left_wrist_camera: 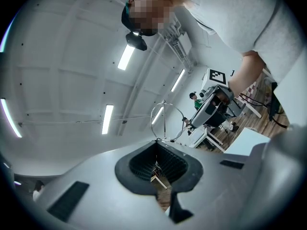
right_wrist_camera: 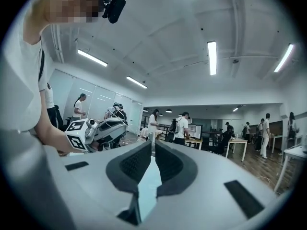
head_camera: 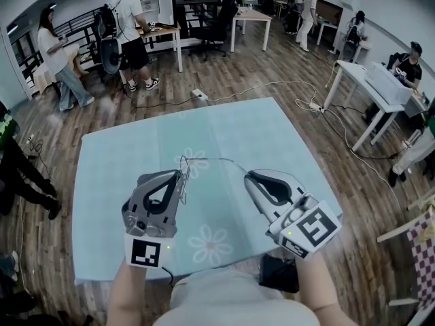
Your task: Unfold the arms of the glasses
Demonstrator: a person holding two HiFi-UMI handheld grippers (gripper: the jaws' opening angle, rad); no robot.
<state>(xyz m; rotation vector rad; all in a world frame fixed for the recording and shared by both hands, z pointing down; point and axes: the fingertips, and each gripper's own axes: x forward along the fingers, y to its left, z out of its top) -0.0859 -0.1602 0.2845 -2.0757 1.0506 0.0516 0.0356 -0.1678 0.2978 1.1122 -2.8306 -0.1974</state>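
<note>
Left gripper [head_camera: 182, 176] was clamped, jaws nearly together, on the thin wire glasses [head_camera: 184, 163]. In the left gripper view, the round rim stood up just past its tips. Right gripper [head_camera: 247, 176] had its 2 jaws drawn narrow on the end of 1 arm [head_camera: 217, 159], which ran as a fine line from the frame across to it. Both grippers were held above a pale blue tablecloth [head_camera: 265, 131] printed with flowers, the glasses strung between them, clear of the cloth.

Left gripper [head_camera: 182, 175] and right gripper [head_camera: 250, 176] hover side by side, jaws pinched closed.
</note>
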